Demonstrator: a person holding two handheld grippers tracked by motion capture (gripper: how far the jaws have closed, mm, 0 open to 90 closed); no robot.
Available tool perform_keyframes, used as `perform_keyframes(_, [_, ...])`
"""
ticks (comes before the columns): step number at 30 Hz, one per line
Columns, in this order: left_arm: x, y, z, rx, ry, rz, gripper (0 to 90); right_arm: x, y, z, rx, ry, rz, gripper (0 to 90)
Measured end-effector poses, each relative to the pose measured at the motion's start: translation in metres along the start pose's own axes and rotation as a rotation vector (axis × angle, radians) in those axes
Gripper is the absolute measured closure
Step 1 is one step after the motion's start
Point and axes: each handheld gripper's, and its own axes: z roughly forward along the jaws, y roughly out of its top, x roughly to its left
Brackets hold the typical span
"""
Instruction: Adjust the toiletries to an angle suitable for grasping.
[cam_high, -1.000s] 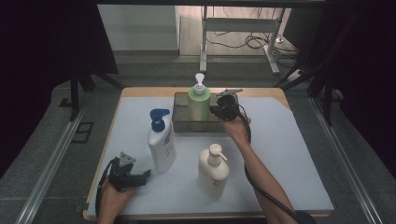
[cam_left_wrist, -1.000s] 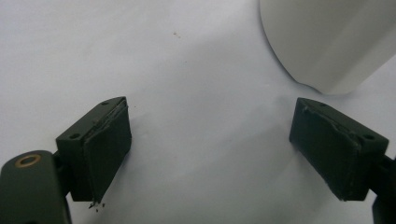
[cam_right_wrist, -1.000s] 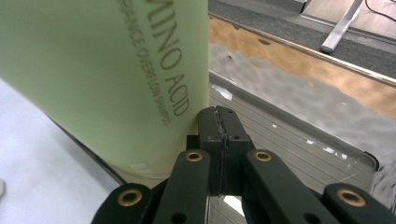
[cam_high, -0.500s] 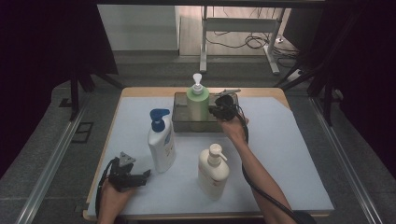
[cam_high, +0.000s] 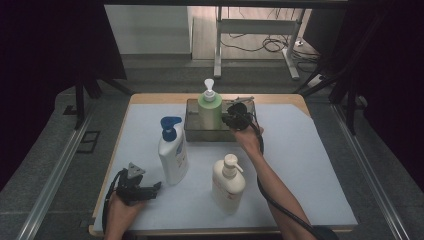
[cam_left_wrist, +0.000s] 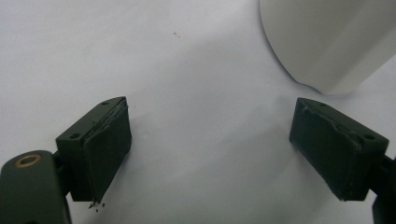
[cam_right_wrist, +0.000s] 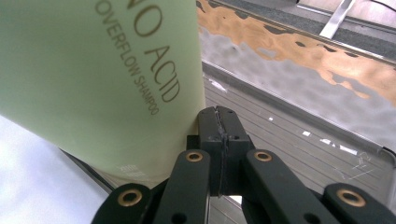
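Observation:
A green shampoo bottle (cam_high: 210, 112) with a white pump stands in a metal tray (cam_high: 192, 131) at the back of the table. My right gripper (cam_high: 234, 119) is just to its right over the tray, jaws shut on nothing. In the right gripper view the shut jaws (cam_right_wrist: 219, 135) sit beside the green bottle (cam_right_wrist: 93, 70), at its lower edge, above the tray floor (cam_right_wrist: 299, 140). My left gripper (cam_high: 152, 189) rests low at the front left, open and empty. Its jaws (cam_left_wrist: 210, 149) stand wide over the white mat, with a white bottle's base (cam_left_wrist: 327, 37) ahead.
A white bottle with a blue pump (cam_high: 173, 157) stands left of centre, close to the left gripper. A cream pump bottle (cam_high: 228, 185) stands in front of the right forearm. The white mat (cam_high: 310, 165) covers the tabletop; its wooden edge runs along the back.

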Motion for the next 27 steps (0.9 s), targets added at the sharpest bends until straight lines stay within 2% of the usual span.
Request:
perform_keyframes(8, [0.000, 0.000, 0.000, 0.000, 0.000, 0.000, 12.9, 0.006, 0.000, 0.003, 0.004, -0.009, 0.002, 89.6])
perform_keyframes(27, [0.000, 0.000, 0.000, 0.000, -0.001, 0.000, 12.9, 0.029, 0.005, 0.015, 0.020, 0.031, -0.029, 89.5])
